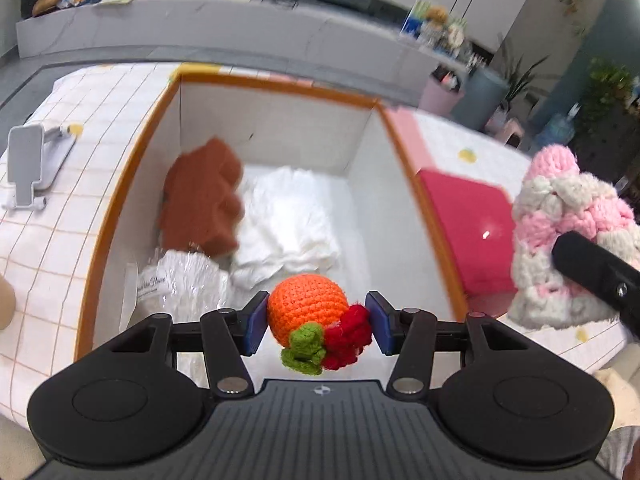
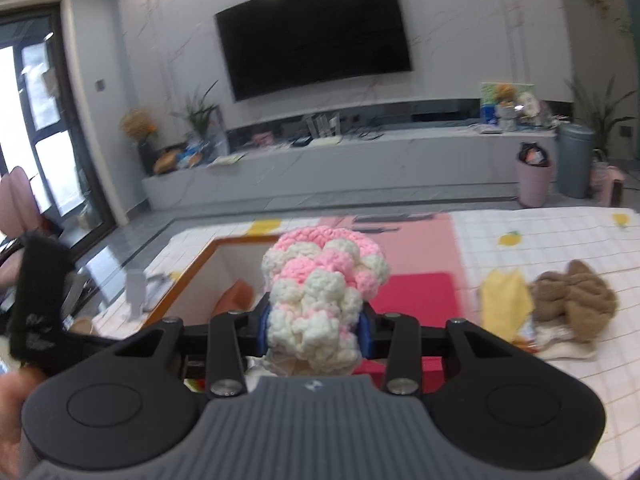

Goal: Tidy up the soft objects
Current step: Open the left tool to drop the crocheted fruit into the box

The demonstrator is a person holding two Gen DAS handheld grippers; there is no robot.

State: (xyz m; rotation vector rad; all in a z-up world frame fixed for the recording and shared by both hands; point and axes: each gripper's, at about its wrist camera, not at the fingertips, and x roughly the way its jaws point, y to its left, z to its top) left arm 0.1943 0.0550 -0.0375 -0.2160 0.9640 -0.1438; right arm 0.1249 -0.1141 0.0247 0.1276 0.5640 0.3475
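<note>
The left gripper [image 1: 317, 323] is clamped on a crocheted orange ball [image 1: 307, 312] with a green leaf and red knot, its blue pads pressed to both sides, and holds it over the near end of an open orange-rimmed box [image 1: 120, 188]. Only the left wrist view looks down into that box: a rust-brown sponge-like piece [image 1: 202, 204] leans at the left wall, a white fluffy cloth [image 1: 286, 224] lies in the middle, and a clear-wrapped white bundle [image 1: 180, 280] sits in the near left corner. It also shows a white phone stand [image 1: 26, 166] on the checked tablecloth [image 1: 60, 220] left of the box, and a red mat [image 1: 472, 224] to its right. The right gripper [image 2: 314, 330] grips a chunky pink-and-white knitted piece [image 2: 320, 284] — in the left view the same piece [image 1: 568, 232] hangs in the air right of the box, above the mat. The right wrist view alone shows what lies farther right on the table: a yellow cloth [image 2: 506, 300] touching a brown fuzzy item [image 2: 572, 304] — and a wall-mounted television [image 2: 316, 40] behind.
</note>
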